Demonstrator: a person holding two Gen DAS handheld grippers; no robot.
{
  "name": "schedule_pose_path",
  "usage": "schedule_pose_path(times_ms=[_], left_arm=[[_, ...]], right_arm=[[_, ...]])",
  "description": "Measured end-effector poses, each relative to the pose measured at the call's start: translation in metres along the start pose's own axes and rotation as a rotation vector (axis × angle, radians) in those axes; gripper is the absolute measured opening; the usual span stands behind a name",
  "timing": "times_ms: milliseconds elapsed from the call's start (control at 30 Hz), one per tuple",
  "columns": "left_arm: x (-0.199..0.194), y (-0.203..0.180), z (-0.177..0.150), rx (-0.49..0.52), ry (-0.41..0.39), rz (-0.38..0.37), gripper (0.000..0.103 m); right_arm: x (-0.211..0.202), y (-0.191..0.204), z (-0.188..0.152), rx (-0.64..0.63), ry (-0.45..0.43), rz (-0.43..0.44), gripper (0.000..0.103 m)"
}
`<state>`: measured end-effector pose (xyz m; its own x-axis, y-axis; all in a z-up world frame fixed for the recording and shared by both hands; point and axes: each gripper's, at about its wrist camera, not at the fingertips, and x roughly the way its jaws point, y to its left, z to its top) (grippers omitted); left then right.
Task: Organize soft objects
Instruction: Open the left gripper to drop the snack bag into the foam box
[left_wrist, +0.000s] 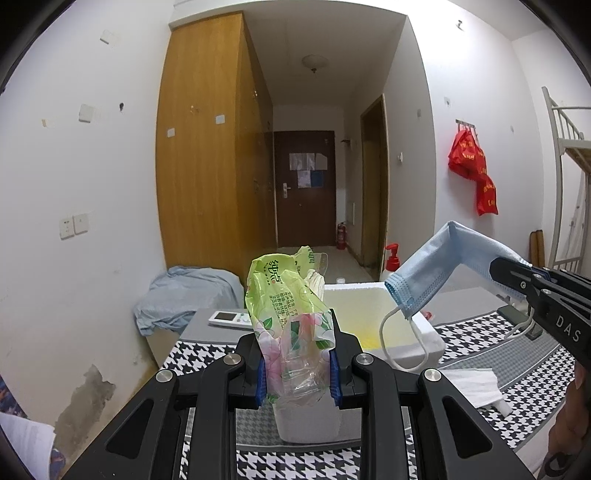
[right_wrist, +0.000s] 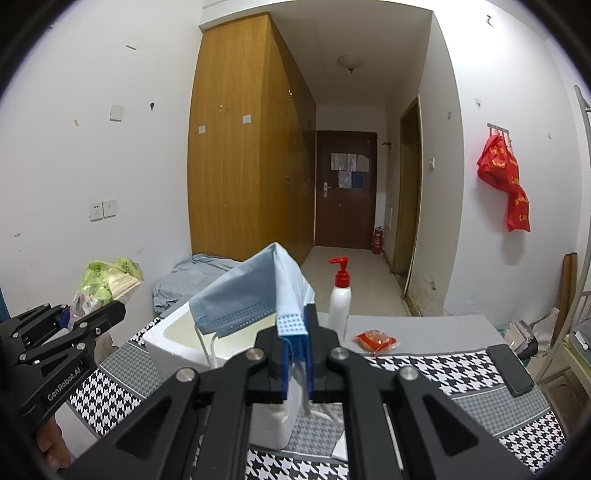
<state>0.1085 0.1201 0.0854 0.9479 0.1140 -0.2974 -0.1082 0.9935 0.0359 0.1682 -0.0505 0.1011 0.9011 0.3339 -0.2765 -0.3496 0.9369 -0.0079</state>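
A tall wooden wardrobe (right_wrist: 240, 140) fills the left wall, with a dark brown door (right_wrist: 345, 188) at the end of the hallway. Nearer, the desk (right_wrist: 443, 354) wears a black-and-white houndstooth cloth, and a white foam box (left_wrist: 413, 332) sits open on it.

Both hands are held up over the desk, tools aimed slightly downward toward the box. The left gripper (left_wrist: 297, 369) has its fingers part closed on a green tissue pack (left_wrist: 284, 295), which stands up out of the blue pads, its torn clear end bunched between them; Chinese print runs over the wrapper, too small for me to read. Seen from the right wrist, this tool's side carries the name "GenRobot.AI". The right gripper (right_wrist: 297, 354) has its fingers fully closed on a light blue face mask (right_wrist: 251, 291), which is folded and hangs above the box, its white ear loops dangling over the rim. From the left wrist the letters "DAS" show on that tool's arm.

Behind the box stands a white pump bottle (right_wrist: 340, 295) with a red top, beside it a small red packet (right_wrist: 375, 341). A black phone (right_wrist: 509, 369) lies further right.
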Motion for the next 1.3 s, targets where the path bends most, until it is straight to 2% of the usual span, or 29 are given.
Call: schedule_pose_path(times_ms=[433, 900, 1300], left_arm=[[0.032, -0.006, 0.013, 0.007, 0.022, -0.027, 0.027], [0.071, -0.031, 0.016, 0.018, 0.072, -0.130, 0.027], [0.092, -0.039, 0.017, 0.020, 0.098, -0.146, 0.027]], right_arm=[[0.018, -0.006, 0.007, 0.008, 0.015, -0.027, 0.009], [0.015, -0.036, 0.002, 0.043, 0.029, -0.157, 0.009], [0.015, -0.048, -0.001, 0.063, 0.042, -0.205, 0.009]])
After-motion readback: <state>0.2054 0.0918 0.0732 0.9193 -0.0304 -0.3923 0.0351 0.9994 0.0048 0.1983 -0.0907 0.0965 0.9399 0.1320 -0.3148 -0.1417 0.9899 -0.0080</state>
